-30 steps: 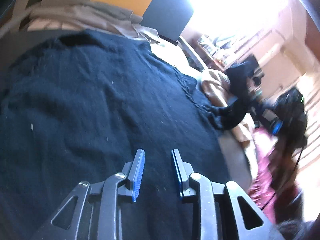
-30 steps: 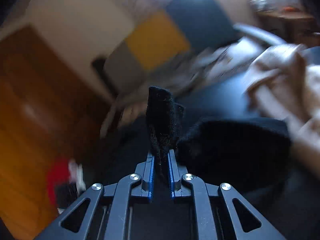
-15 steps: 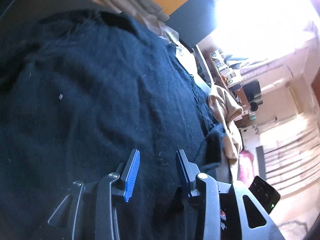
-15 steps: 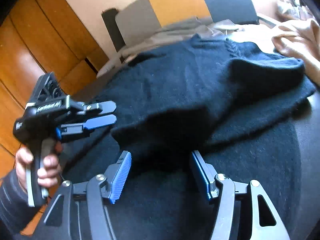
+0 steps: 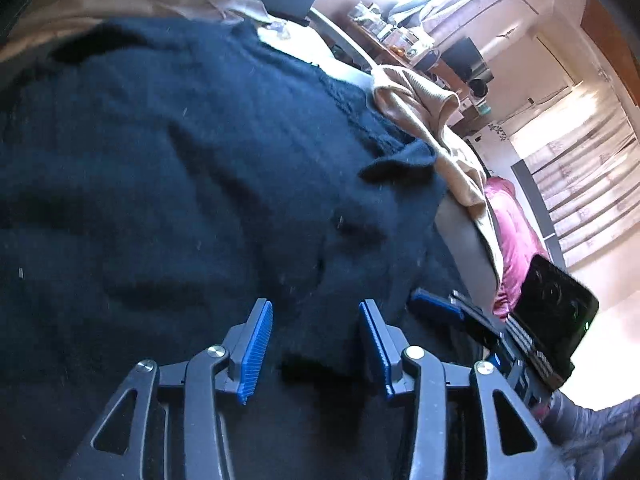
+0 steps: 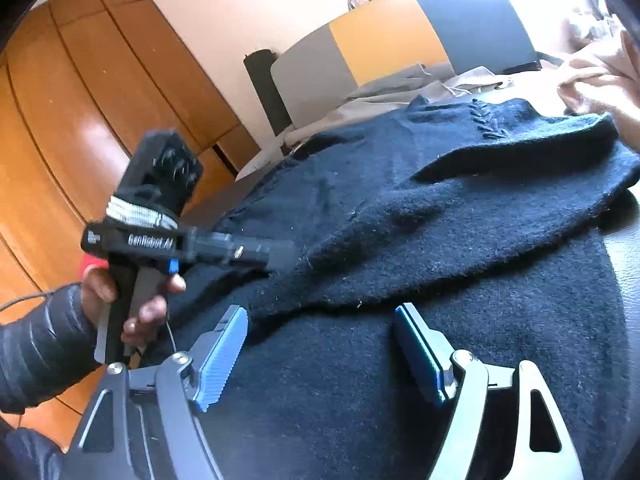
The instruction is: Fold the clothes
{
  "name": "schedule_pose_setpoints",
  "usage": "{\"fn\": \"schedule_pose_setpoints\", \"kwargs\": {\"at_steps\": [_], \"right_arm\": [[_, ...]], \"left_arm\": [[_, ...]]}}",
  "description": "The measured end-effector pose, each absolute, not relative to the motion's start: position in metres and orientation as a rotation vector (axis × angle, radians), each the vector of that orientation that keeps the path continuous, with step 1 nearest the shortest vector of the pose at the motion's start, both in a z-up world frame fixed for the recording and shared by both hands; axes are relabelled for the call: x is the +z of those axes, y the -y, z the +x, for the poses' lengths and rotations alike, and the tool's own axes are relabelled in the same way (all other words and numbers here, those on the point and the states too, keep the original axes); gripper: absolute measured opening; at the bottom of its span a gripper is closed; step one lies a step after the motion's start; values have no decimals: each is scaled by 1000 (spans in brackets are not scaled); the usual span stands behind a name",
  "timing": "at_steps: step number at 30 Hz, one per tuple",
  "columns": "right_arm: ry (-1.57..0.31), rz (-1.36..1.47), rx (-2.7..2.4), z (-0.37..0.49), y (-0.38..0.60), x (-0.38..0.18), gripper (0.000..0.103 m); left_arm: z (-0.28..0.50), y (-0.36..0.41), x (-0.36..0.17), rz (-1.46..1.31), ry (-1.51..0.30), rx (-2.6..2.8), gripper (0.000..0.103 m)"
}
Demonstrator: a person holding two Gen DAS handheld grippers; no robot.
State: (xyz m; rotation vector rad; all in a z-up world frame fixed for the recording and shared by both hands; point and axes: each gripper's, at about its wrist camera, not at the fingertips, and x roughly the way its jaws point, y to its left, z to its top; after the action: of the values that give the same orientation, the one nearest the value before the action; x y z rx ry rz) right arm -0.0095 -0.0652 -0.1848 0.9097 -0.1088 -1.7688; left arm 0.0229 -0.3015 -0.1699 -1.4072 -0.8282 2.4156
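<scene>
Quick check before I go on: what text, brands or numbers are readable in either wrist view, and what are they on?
"GenRobot.AI", white letters on the side of the left gripper, seen in the right wrist view; slightly blurred, so the last letters are a best reading.
A small white mark at the rear end of that same body: too blurred to read.
Left wrist view: nothing legible on the sweater, the right gripper or the shelf clutter.

We see our left tool (image 6: 276, 256), black with white "GenRobot.AI" lettering and silver ribbing. Our right tool (image 6: 320, 354) has dark grey arms, silver screws, blue ridged pads. We wear a dark quilted sleeve (image 6: 36, 352).
</scene>
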Motion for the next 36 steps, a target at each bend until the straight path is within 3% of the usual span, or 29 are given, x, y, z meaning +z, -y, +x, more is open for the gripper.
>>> {"fn": "schedule_pose_setpoints", "kwargs": {"at_steps": [4,6,9,11,12,16,22,25,30,36], "right_arm": [[97,894,-1751,-7,67,-184,85],[91,889,-1748,-7,69,-184,87],[86,886,-1749,-7,69,-184,88],[83,884,-1750,-6,70,-184,89],[81,883,-1750,-6,70,-184,89],[71,887,-1752,-6,71,-184,90],[45,1020,-1738,-15,78,-174,91],[91,1085,-1744,-27,71,-167,98],[123,1112,-1814,-41,51,-167,99],[175,1137,-1859,-57,40,-163,99]], "left_arm": [[19,291,-167,-1455,834,2443,45],[15,281,-162,-1508,732,2483,41],[14,274,-157,-1563,637,2551,22],[15,275,-155,-1566,657,2571,6],[16,276,-152,-1569,661,2597,3],[29,289,-121,-1471,691,2676,2],[27,342,-23,-1145,784,2873,2],[28,375,13,-1066,774,2974,2],[36,426,29,-1117,749,3080,2],[65,467,-16,-1243,908,3050,2]]}}
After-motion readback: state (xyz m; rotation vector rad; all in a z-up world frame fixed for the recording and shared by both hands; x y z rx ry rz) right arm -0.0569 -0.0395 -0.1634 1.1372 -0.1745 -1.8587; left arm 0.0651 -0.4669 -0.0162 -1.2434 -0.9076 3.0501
